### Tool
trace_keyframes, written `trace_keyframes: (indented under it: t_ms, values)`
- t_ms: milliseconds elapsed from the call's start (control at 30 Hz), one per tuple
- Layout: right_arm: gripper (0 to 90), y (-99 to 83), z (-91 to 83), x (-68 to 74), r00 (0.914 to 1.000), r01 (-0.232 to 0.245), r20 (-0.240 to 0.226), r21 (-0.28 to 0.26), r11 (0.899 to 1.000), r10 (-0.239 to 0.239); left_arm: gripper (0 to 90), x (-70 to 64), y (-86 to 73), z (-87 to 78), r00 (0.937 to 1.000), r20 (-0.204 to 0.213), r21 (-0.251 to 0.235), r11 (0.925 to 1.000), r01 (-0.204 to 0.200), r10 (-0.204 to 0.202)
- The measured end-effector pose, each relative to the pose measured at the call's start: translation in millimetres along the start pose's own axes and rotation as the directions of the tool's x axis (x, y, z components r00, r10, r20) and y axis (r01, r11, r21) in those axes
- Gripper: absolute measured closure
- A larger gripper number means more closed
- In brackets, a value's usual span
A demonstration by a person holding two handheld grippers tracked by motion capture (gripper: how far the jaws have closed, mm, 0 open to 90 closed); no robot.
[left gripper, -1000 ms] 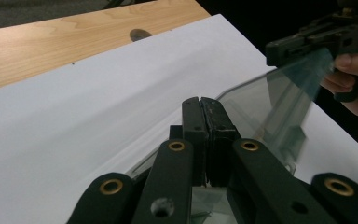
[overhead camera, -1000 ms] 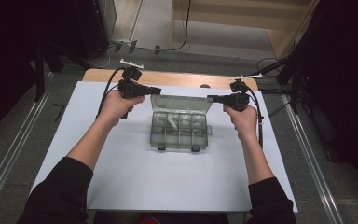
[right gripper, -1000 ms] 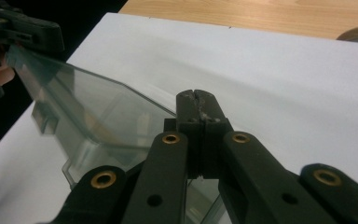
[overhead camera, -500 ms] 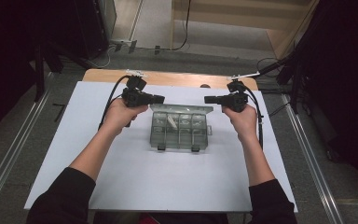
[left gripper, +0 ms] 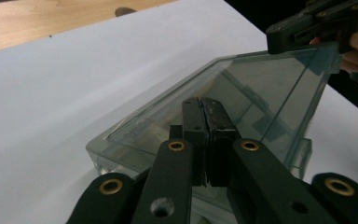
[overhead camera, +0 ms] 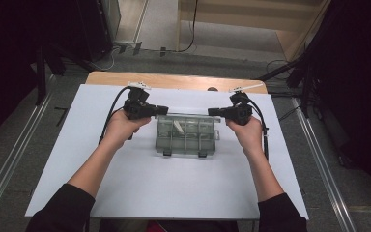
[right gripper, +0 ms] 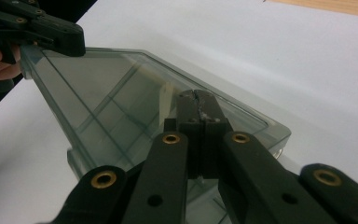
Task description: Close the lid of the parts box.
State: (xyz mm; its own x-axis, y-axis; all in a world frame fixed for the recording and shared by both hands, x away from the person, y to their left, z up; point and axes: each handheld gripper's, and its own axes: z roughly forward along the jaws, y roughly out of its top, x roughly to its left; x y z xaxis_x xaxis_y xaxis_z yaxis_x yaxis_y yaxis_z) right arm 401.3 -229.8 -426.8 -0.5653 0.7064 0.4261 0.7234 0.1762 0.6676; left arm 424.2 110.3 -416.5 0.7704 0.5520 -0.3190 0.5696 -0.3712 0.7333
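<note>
A clear compartment box [overhead camera: 186, 141] sits mid-table on the white sheet, two latches at its near side. Its tinted lid [left gripper: 265, 88] [right gripper: 98, 79] stands tilted above the compartments. My left gripper [overhead camera: 165, 110] [left gripper: 201, 100] is shut, pads together, lying against the lid's left far corner. My right gripper [overhead camera: 210, 112] [right gripper: 196, 93] is shut likewise at the right far corner. Each gripper view shows the other gripper, the right gripper [left gripper: 271, 39] and the left gripper [right gripper: 78, 43], at the lid's far corner. A small white piece [overhead camera: 177, 126] [right gripper: 166, 99] lies in one compartment.
The white sheet [overhead camera: 149, 193] covers most of the wooden table [overhead camera: 174, 79], with bare room around the box. Metal rails [overhead camera: 9, 159] [overhead camera: 321, 166] run along both sides. Gripper cables [overhead camera: 110, 116] trail over the sheet behind each hand.
Both grippers have come toward the person and lower, and the lid has tipped down from leaning back to a low tilt over the box.
</note>
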Motion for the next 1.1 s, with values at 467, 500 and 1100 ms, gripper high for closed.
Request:
trace_keyframes:
  t_ms: [467,500,1100]
  values:
    - [90.0,-13.9,0.6,19.5,0.9991,0.036,0.022,0.016,0.999,-0.037,88.5,-9.0,-10.6,-4.5,0.9997,0.004,-0.023,0.9995,-0.024,0.024]
    - [90.0,-14.8,0.5,21.0,0.999,0.037,0.024,0.019,0.999,-0.038,88.5,-9.1,-11.1,-4.8,0.9996,0.01,-0.016,0.9996,-0.025,0.025]
    - [90.0,-35.3,-3.2,36.2,0.9977,0.039,0.055,0.025,0.999,-0.04,88.4,-10.1,-35.7,-7.2,0.9989,0.033,-0.022,0.9992,-0.032,0.033]
